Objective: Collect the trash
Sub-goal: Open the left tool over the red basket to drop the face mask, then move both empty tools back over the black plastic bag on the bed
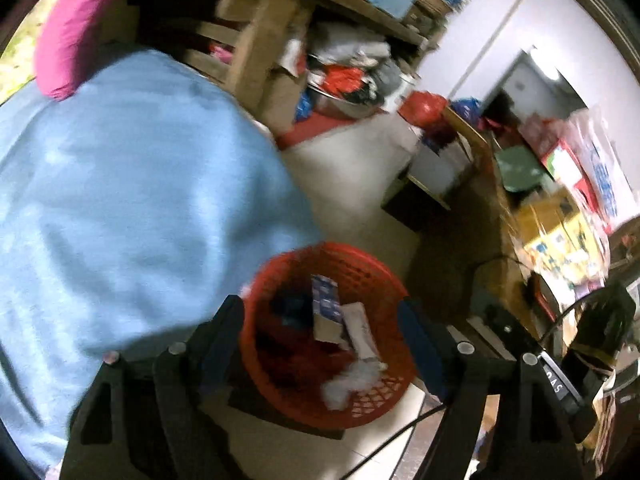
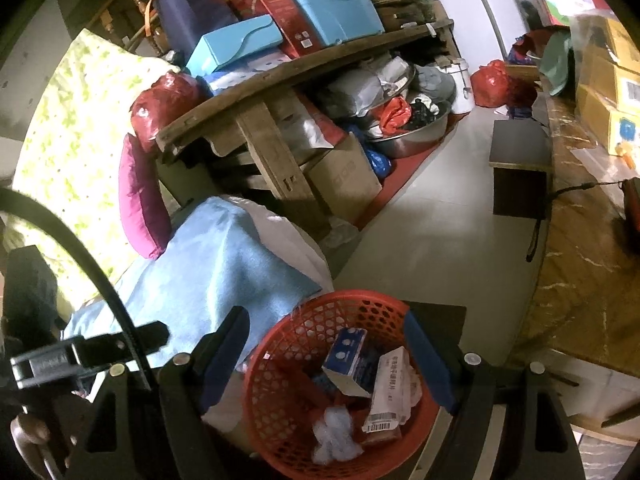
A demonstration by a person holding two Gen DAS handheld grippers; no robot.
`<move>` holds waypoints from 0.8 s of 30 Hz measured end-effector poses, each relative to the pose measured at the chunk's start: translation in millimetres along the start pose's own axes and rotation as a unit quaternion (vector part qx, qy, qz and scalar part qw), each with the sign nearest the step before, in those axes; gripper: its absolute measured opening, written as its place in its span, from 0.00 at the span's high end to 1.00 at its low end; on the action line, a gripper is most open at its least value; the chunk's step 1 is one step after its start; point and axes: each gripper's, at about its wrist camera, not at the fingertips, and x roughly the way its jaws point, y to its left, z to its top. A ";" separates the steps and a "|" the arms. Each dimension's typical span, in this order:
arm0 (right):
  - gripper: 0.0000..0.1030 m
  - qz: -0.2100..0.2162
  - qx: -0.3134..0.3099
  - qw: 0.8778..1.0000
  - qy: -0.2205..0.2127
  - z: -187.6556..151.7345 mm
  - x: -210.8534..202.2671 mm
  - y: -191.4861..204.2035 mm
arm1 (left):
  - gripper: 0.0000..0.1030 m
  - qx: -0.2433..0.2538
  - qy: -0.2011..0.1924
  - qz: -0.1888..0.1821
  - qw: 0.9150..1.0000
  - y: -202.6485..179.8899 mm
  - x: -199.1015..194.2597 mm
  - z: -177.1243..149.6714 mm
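A red mesh basket [image 1: 372,404] stands on the floor, right below both grippers. Inside lie a blue-and-white box [image 1: 326,304], a white carton [image 1: 360,328] and a crumpled white wad [image 1: 352,380]. My left gripper [image 1: 320,334] hangs over it, open, with nothing between its fingers. In the right wrist view the same basket [image 2: 288,360] holds the box [image 2: 348,356], the barcoded carton [image 2: 388,396] and the wad [image 2: 332,436]. My right gripper [image 2: 326,348] is open and empty above the basket's rim.
A light blue cloth [image 2: 224,264] over a white cushion lies left of the basket, with a magenta pillow [image 2: 140,204] behind. A wooden bench [image 2: 272,80] piled with boxes stands beyond, a metal basin [image 2: 416,132] under it. A brown marbled table [image 2: 588,240] runs along the right.
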 end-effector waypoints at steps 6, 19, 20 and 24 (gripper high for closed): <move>0.20 0.006 -0.017 1.000 0.004 0.1 3.5 19.4 | 0.23 -0.047 -0.036 0.026 0.998 54.5 -36.0 -7.5; 0.20 0.042 -0.086 0.995 0.019 -3.4 19.2 99.1 | 0.23 -0.125 -0.083 0.078 0.986 146.2 -97.2 -54.3; 0.20 0.044 -0.094 0.994 0.021 -4.2 20.2 107.5 | 0.23 -0.127 -0.086 0.081 0.985 151.6 -100.6 -57.1; 0.20 0.053 -0.120 0.991 0.026 -6.2 24.7 134.1 | 0.23 -0.135 -0.099 0.102 0.980 172.9 -119.1 -68.8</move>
